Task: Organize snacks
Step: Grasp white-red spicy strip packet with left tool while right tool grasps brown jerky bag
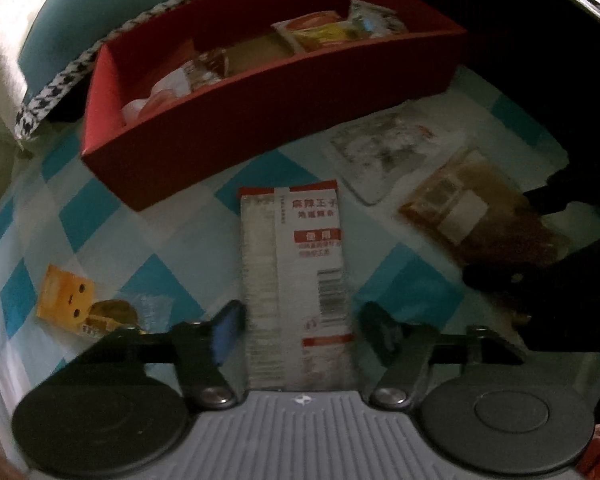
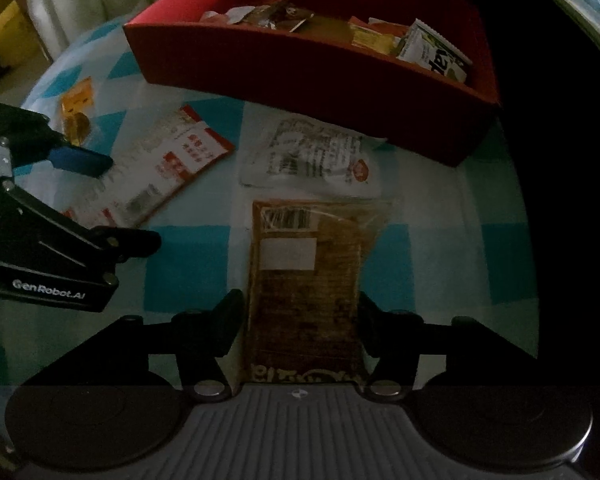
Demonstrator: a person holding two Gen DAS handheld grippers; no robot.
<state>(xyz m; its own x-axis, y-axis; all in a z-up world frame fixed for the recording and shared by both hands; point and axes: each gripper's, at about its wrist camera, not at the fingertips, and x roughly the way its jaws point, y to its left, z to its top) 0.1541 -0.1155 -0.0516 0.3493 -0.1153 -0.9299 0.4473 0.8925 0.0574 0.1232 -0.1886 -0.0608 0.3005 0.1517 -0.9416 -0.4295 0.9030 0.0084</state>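
left wrist view: left gripper (image 1: pixel 298 330) pinches the white-red packet (image 1: pixel 296 276); right gripper (image 2: pixel 300 326) seemingly clamps the brown packet (image 2: pixel 304 280), both on the tablecloth (image 2: pixel 440 208). each should lift straight, then clear the red box (image 2: pixel 300 68) wall.

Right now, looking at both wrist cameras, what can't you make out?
- Left wrist view: near end of the red-and-white printed packet is hidden by the left gripper body.
- Right wrist view: bottom of the brown clear-wrapped snack pack is cut off by the right gripper.
- Red cardboard box: contents dim, blurred.
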